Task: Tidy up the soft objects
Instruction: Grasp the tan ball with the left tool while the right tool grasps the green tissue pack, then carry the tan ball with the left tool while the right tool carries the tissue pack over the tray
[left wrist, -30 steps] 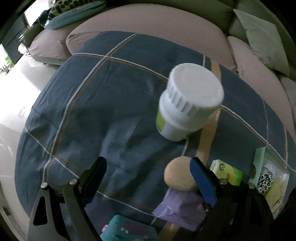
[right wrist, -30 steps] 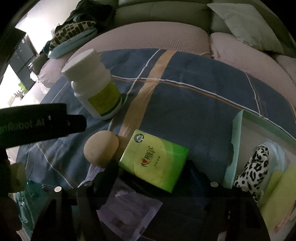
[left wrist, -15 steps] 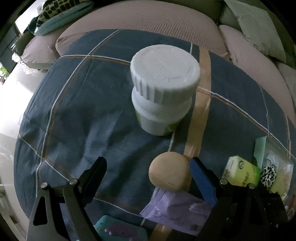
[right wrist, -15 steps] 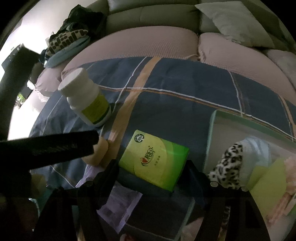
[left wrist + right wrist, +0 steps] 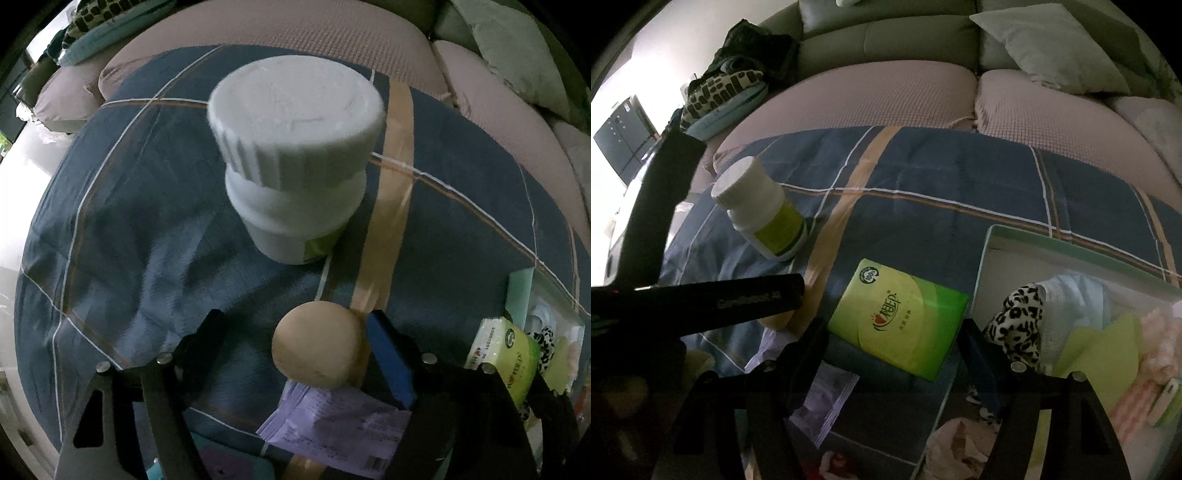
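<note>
Low in the left wrist view, the left hand-held gripper (image 5: 295, 332) points steeply down at a blue plaid cloth (image 5: 147, 240) spread over the surface. Its jaws have just been closing, and a tan round soft ball (image 5: 319, 343) sits between them, close against the blue-padded finger on the right side of the frame; whether that pad touches the ball cannot be told, and the dark finger on the left stands clear of it, so nothing is clenched. Just below the ball lies a purple packet (image 5: 332, 424). Above the ball, at frame centre, a white bottle (image 5: 295, 162) with a ribbed cap stands upright on the cloth.

Along the bottom of the right wrist view, the right hand-held gripper (image 5: 890, 339) holds a green tissue pack (image 5: 897, 317); the pack spans the gap between its two fingers and juts out toward frame centre. At the right of that frame a pale green box (image 5: 982, 258) contains a leopard-print cloth (image 5: 1015, 325), a light blue cloth and yellow-green and pink items. The left gripper's dark body crosses the left of this view. Beige sofa cushions (image 5: 868, 96) fill the top.
</note>
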Demonstrator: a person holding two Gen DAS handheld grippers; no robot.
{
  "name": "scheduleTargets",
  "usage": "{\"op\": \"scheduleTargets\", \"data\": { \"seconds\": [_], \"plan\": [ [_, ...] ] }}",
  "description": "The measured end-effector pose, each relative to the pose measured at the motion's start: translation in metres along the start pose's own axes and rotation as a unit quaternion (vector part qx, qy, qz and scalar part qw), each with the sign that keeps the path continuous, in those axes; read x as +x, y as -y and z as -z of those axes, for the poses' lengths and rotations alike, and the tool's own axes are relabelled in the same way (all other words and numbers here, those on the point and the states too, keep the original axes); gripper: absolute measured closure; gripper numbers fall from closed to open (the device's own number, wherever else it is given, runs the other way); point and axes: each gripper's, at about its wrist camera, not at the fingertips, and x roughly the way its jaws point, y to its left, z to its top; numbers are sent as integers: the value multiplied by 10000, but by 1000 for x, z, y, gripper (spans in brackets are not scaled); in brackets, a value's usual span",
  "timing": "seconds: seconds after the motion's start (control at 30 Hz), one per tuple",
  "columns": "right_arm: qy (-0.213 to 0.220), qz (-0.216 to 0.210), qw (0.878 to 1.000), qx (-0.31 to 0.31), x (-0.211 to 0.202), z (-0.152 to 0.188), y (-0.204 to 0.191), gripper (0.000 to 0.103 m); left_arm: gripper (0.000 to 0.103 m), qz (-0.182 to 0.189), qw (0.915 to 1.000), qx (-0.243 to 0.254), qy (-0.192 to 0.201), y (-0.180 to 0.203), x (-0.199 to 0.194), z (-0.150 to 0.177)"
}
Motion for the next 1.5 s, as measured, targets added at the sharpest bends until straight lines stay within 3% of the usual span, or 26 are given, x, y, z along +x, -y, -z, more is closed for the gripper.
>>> {"op": "scheduleTargets", "data": {
  "seconds": [0.3, 0.7, 0.87, 1.5],
  "plan": [
    [27, -6, 10000, 32, -2, 0, 1, 28, 52, 64, 9999, 62, -68, 12, 7, 1],
    [69, -18, 10000, 51, -7, 0, 2, 28, 52, 47, 9999, 155, 37, 13, -3, 3],
    [167, -33, 9998, 46, -15, 0, 2, 28, 52, 204, 9994, 136, 230, 14, -18, 3],
    [953, -80, 9947, 390, -89, 11, 26, 28, 52, 425, 9888, 424, 1368, 31, -115, 23]
  ]
}}
